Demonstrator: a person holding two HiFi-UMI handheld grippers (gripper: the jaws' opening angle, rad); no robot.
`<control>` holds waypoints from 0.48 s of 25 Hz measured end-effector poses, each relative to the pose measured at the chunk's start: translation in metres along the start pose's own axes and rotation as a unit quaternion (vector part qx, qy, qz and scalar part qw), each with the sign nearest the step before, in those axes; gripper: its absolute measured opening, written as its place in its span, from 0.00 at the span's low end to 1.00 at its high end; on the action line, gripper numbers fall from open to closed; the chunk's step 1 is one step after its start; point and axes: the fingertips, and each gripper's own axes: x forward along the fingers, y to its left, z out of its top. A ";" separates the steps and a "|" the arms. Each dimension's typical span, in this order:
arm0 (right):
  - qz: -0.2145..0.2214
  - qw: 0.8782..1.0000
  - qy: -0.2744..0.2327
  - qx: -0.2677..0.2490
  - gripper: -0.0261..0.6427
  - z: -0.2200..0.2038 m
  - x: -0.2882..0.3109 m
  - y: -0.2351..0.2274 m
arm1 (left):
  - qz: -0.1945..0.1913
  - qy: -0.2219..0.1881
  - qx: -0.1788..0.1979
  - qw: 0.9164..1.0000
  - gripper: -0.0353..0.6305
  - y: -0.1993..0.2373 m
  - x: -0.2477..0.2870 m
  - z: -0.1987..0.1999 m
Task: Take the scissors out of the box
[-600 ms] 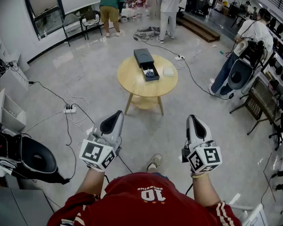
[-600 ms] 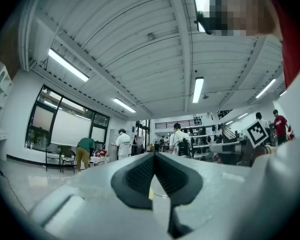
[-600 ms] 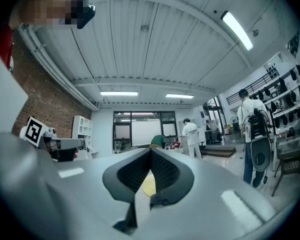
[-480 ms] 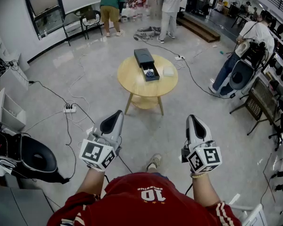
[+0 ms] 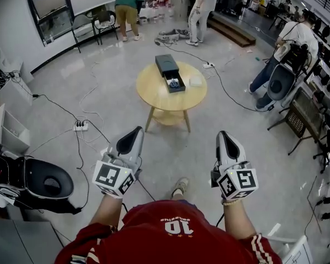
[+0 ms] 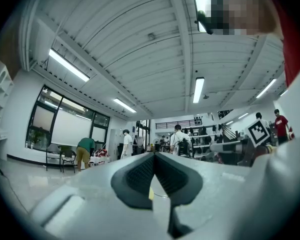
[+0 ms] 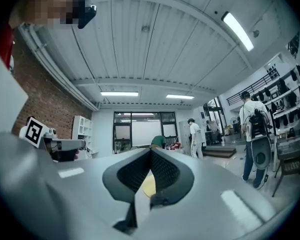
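Note:
In the head view a round wooden table [image 5: 154,89] stands several steps ahead. On it lies a dark box [image 5: 170,73] with its drawer pulled out toward me, and blue-handled scissors [image 5: 174,83] rest in the drawer. My left gripper [image 5: 135,134] and right gripper [image 5: 224,137] are held level at waist height, far short of the table. Both are shut with nothing between the jaws. In the left gripper view the left gripper [image 6: 153,155] has its tips together. The right gripper [image 7: 150,151] looks the same in its own view.
A small white object [image 5: 196,82] lies on the table right of the box. Cables and a power strip [image 5: 81,127] run over the floor. A black seat [image 5: 41,187] sits at my left. Two people [image 5: 127,7] stand at the back; another [image 5: 289,40] is at the right.
The table and the room have shifted slightly up and left in the head view. Both grippers keep their pose and stay shut.

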 end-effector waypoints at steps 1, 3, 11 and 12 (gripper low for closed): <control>-0.002 1.000 0.000 -0.002 0.04 0.000 0.000 0.000 | -0.001 0.000 0.000 1.000 0.06 0.001 0.000 0.000; -0.007 1.000 -0.002 -0.003 0.04 0.001 0.001 0.000 | -0.002 -0.001 -0.002 1.000 0.06 0.002 0.001 0.001; 0.007 1.000 0.003 0.010 0.04 -0.005 0.010 0.010 | -0.001 -0.001 -0.007 1.000 0.06 0.011 -0.001 -0.002; 0.010 1.000 0.005 0.011 0.04 -0.006 0.011 0.011 | -0.002 0.000 -0.007 1.000 0.06 0.012 0.000 -0.003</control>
